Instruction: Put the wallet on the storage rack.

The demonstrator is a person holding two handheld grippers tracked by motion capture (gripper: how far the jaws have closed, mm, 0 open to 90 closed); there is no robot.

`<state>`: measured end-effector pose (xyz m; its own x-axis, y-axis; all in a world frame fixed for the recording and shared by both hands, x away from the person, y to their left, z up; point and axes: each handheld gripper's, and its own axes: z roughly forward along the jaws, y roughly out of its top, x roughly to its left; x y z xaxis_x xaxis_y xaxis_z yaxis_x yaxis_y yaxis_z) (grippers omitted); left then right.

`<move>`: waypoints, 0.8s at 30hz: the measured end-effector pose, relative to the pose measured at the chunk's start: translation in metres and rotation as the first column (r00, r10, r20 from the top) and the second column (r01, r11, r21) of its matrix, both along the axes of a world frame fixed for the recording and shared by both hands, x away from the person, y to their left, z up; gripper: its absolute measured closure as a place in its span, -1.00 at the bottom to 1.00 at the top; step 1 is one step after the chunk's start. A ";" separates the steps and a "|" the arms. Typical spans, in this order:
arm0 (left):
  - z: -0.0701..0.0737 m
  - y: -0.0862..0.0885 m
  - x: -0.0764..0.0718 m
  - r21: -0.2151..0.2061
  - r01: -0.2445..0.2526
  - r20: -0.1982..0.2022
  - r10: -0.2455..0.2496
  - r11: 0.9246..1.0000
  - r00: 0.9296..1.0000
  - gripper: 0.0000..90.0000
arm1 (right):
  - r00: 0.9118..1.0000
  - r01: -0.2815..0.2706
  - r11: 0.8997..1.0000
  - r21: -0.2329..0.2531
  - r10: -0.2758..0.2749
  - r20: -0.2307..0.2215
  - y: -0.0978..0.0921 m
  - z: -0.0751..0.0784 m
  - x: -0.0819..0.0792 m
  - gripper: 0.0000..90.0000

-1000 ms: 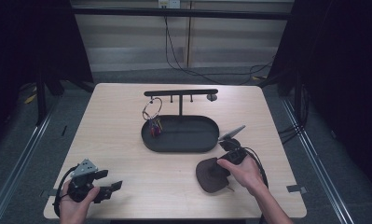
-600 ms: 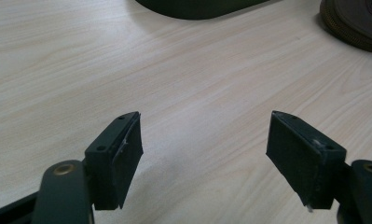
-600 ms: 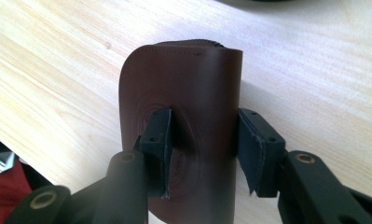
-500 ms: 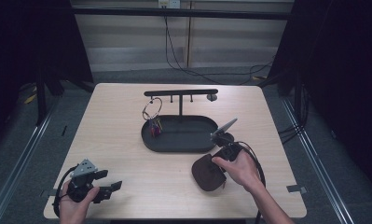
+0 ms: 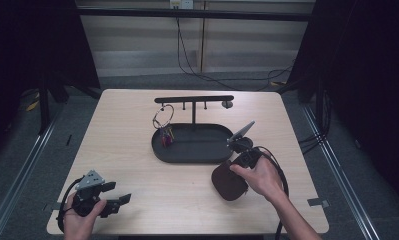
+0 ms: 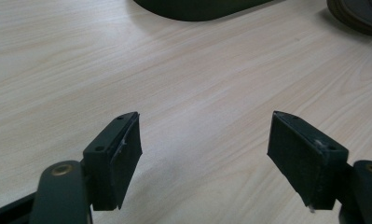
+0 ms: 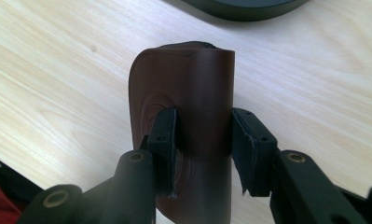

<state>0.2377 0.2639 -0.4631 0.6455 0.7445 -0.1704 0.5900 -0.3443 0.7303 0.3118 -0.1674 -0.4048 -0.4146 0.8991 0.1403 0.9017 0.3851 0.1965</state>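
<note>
A brown leather pouch (image 5: 226, 186) lies near the table's front right, just in front of the black oval tray (image 5: 187, 152). My right gripper (image 5: 235, 169) is shut on the pouch (image 7: 193, 79), whose leather bulges up between the jaws of the right gripper (image 7: 202, 140). A T-shaped stand (image 5: 194, 100) rises from the tray, with a key ring (image 5: 163, 117) and keys hanging from it. My left gripper (image 5: 119, 200) rests at the front left corner. In the left gripper view, the left gripper (image 6: 204, 154) stands open over bare wood.
The wooden table (image 5: 122, 130) has dark floor and metal rails around it. The tray's edge (image 6: 197, 9) and the pouch (image 6: 361, 14) lie at the top of the left gripper view. The tray's rim (image 7: 249, 7) lies just beyond the pouch.
My right hand and gripper have shifted a little left and toward the tray, with the pouch held. The left gripper has not moved.
</note>
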 end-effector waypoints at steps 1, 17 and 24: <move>0.000 0.000 0.000 0.000 -0.003 -0.001 0.003 1.000 1.000 -0.44 | 1.000 0.002 1.000 -0.009 -0.003 -0.010 0.000 0.002 0.000 0.39; 0.000 -0.002 0.000 -0.023 -0.002 -0.008 0.001 1.000 1.000 -0.51 | 1.000 0.004 1.000 -0.007 -0.004 0.003 -0.009 0.024 0.004 0.39; -0.001 -0.002 0.000 -0.020 -0.002 -0.010 0.002 1.000 1.000 -0.51 | 1.000 -0.009 1.000 -0.020 0.009 0.002 -0.007 0.030 0.007 0.39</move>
